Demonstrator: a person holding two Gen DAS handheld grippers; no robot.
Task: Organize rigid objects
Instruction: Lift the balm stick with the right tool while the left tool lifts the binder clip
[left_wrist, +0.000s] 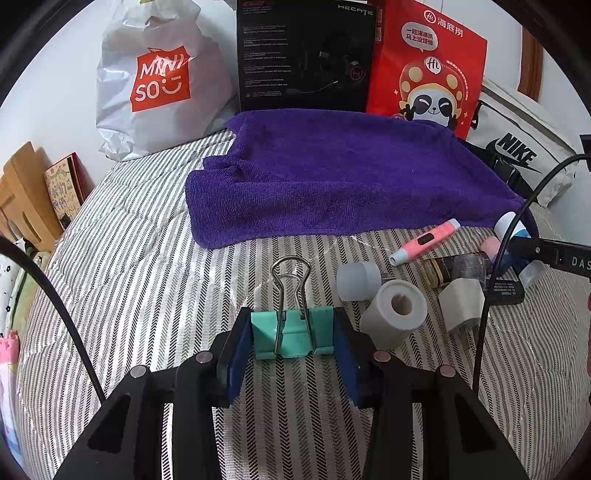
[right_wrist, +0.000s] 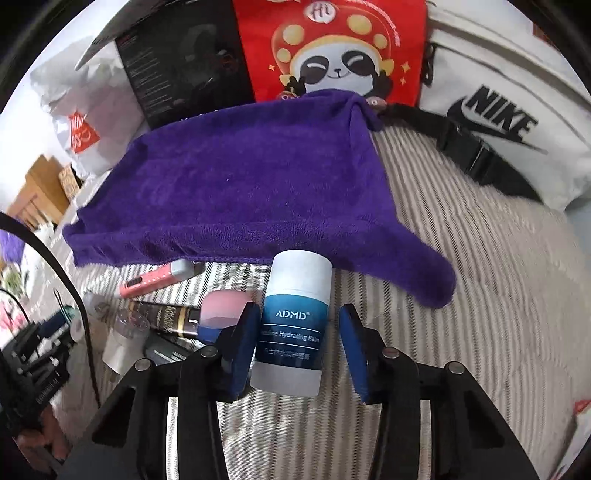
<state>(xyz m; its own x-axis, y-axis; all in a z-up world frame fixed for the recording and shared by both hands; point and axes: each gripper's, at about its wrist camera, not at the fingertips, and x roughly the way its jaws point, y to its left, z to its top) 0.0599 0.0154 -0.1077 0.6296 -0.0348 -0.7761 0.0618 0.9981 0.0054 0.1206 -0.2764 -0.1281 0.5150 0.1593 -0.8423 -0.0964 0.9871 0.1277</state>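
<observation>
The striped bed (left_wrist: 110, 258) is soft and uneven, so anything set down upright may topple or roll. The purple towel (left_wrist: 332, 173) lies at the far side, bare of items; its near edge is rumpled and could snag a piece placed there. The balm tube (right_wrist: 295, 321) stands between the right gripper (right_wrist: 299, 350) jaws, touching the left pad with a gap at the right pad: not yet clamped, it may tip if nudged. The teal binder clip (left_wrist: 291, 332) is held crosswise in the closed jaws of the left gripper (left_wrist: 293, 345); its smooth flanks could slip. The clutter just right of it, including the grey spool (left_wrist: 395, 314) and pink pen (left_wrist: 424, 242), risks being knocked.
</observation>
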